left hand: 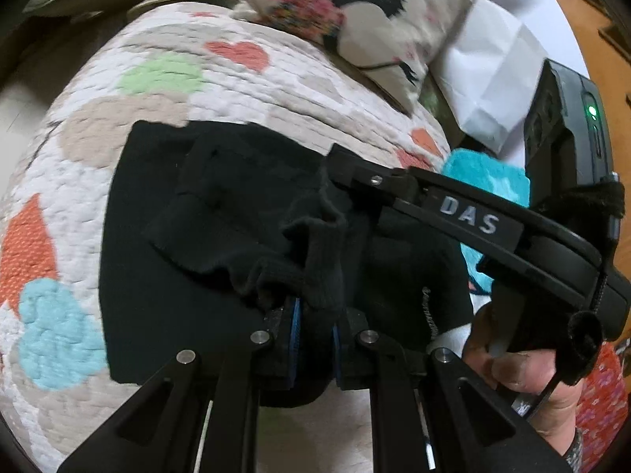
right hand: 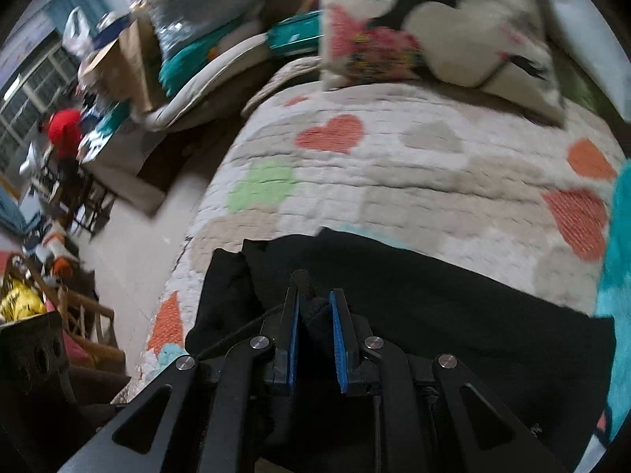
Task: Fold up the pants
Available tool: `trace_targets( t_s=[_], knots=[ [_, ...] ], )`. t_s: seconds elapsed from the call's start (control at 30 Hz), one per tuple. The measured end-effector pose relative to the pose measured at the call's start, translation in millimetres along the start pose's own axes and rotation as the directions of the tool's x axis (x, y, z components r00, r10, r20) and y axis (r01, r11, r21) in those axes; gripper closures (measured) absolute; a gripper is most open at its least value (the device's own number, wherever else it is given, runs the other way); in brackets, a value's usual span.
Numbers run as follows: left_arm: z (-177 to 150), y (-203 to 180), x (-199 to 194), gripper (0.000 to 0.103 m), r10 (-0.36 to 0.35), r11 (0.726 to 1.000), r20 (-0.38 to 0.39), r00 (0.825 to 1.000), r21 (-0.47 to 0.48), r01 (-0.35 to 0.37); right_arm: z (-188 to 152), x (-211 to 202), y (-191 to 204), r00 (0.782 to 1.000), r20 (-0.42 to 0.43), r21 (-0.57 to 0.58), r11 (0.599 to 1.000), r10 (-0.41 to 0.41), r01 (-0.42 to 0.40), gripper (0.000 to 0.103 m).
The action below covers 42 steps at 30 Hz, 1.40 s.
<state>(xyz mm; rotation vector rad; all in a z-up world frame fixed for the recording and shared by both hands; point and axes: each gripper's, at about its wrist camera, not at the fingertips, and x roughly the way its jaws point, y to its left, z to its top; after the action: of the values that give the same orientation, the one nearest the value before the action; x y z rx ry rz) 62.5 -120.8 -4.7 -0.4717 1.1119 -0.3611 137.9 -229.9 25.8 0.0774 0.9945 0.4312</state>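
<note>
**Both hand-held grippers pinching the black pants above the quilted bed**

The black knit-fabric pants lie spread on the white quilted bedcover with coloured hearts, one part bunched and lifted toward the cameras. The left hand-held gripper has its blue-padded jaws drawn in on a ribbed fold of the black cloth, which rises from the narrow gap between the pads. The right hand-held gripper is likewise nearly closed, with a dark wad of the same fabric between its blue pads; in the left wrist view its black body crosses the frame at right, just beside the left one's catch, held by the person's bare hand. A floral-print pillow and a turquoise fluffy cloth rest farther back and to the side, apart from the pants.

The step in hand appears to be carrying a gripped edge over to form a fold. To do it well, both grips should probably stay firm and level, so that the edge travels as one straight line, not a twisted rope. The cloth looks limp and bunches readily; gentle outward tension between the two grippers would likely smooth it before it is laid down. Landing the edge square on the flat lower layer, clear of the turquoise cloth, should give a tidy fold.
</note>
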Motion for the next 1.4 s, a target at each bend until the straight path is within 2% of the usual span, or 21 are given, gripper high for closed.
trace_targets(
  t_s=[0.13,0.23,0.3,0.37,0.43,0.47,0.57,0.67,0.77,0.87,0.93,0.97,1.0,1.03,1.1,1.17,1.23,1.3,1.33,1.37,1.4],
  knots=[
    [0.1,-26.4,13.5,0.090,0.018,0.997,-0.008,1.000,0.070,-0.018,-4.4,-5.5,-26.5,1.000,0.016,0.048,0.999,-0.014,0.013,0.087],
    [-3.8,-31.9,24.6,0.089,0.009,0.995,-0.045,0.999,0.097,-0.005,-8.6,-4.8,-45.0,1.000,0.021,0.088,0.996,-0.022,0.020,0.085],
    [-10.5,-32.2,23.0,0.078,-0.011,0.993,-0.066,0.998,0.113,0.019,-11.2,-2.1,-57.1,0.999,0.009,0.122,0.992,-0.037,0.036,0.083],
    [-15.9,-32.8,15.1,0.061,-0.045,0.991,-0.076,0.996,0.121,0.053,-14.7,-3.0,-71.0,0.998,0.008,0.166,0.984,-0.066,0.063,0.075],
    [-22.2,-33.0,1.3,0.055,-0.085,0.985,-0.085,0.993,0.146,0.096,-18.2,-9.5,-85.6,0.993,0.032,0.212,0.972,-0.113,0.104,0.058],
    [-26.3,-31.3,-8.4,0.054,-0.102,0.980,-0.086,0.991,0.163,0.115,-19.7,-13.4,-92.1,0.990,0.045,0.239,0.964,-0.131,0.117,0.054],
    [-34.2,-20.4,-32.3,0.047,-0.141,0.970,-0.082,0.987,0.188,0.154,-25.9,-32.8,-111.7,0.980,0.101,0.337,0.933,-0.171,0.128,0.052],
    [-35.9,8.7,-52.5,0.045,-0.131,0.977,-0.030,0.991,0.168,0.134,-29.7,-58.6,-111.8,0.966,0.178,0.374,0.921,-0.190,0.112,0.051],
    [-27.2,49.5,-58.5,0.045,-0.099,0.992,0.004,0.995,0.077,0.098,-30.4,-68.6,-83.7,0.972,0.213,0.311,0.950,-0.098,0.028,0.051],
    [-18.8,80.7,-60.7,0.045,-0.053,0.999,0.041,0.998,0.011,0.053,-40.8,-53.1,-44.6,0.986,0.163,0.199,0.980,-0.014,-0.019,0.051],
    [-14.8,95.6,-62.0,0.045,-0.046,0.999,0.062,0.997,-0.014,0.047,-49.4,-38.3,-25.0,0.993,0.115,0.139,0.990,-0.042,0.026,0.051],
    [-14.1,101.5,-62.8,0.045,-0.047,0.999,0.067,0.997,-0.023,0.049,-54.2,-31.2,-17.4,0.991,0.095,0.108,0.991,-0.089,0.079,0.051],
    [-13.5,106.2,-62.8,0.045,-0.051,0.998,0.071,0.996,-0.031,0.054,-59.5,-25.4,-8.7,0.984,0.093,0.076,0.987,-0.149,0.142,0.051],
    [-13.6,110.5,-62.0,0.045,-0.057,0.998,0.074,0.996,-0.035,0.059,-62.7,-24.4,-1.8,0.979,0.111,0.055,0.985,-0.169,0.164,0.051],
    [-13.9,117.9,-58.7,0.045,-0.048,0.998,0.076,0.996,-0.030,0.051,-67.8,-23.2,17.2,0.983,0.144,0.001,0.993,-0.115,0.116,0.051],
    [-14.8,123.1,-52.6,0.045,-0.016,1.000,0.076,0.997,-0.009,0.017,-74.0,-14.5,38.0,0.990,0.120,-0.079,0.994,-0.068,0.078,0.051],
    [-14.8,127.7,-47.3,0.045,0.038,0.999,0.077,0.996,0.008,-0.039,-81.0,-0.2,58.0,0.985,0.099,-0.186,0.970,-0.139,0.155,0.050],
    [-13.7,134.5,-42.6,0.045,0.052,0.999,0.068,0.996,-0.008,-0.052,-86.6,16.4,64.0,0.968,0.083,-0.253,0.934,-0.237,0.250,0.051],
    [-12.8,139.3,-41.7,0.045,0.040,0.999,0.062,0.997,-0.028,-0.039,-87.8,23.4,60.7,0.958,0.065,-0.254,0.924,-0.278,0.286,0.054],
    [-11.8,142.3,-41.5,0.045,0.026,0.999,0.059,0.998,-0.047,-0.023,-86.4,27.5,52.2,0.952,0.048,-0.229,0.925,-0.302,0.304,0.064],
    [-10.5,145.3,-42.3,0.045,0.008,0.998,0.058,0.998,-0.066,-0.004,-84.2,28.9,43.6,0.949,0.041,-0.194,0.929,-0.312,0.314,0.086]
  ],
)
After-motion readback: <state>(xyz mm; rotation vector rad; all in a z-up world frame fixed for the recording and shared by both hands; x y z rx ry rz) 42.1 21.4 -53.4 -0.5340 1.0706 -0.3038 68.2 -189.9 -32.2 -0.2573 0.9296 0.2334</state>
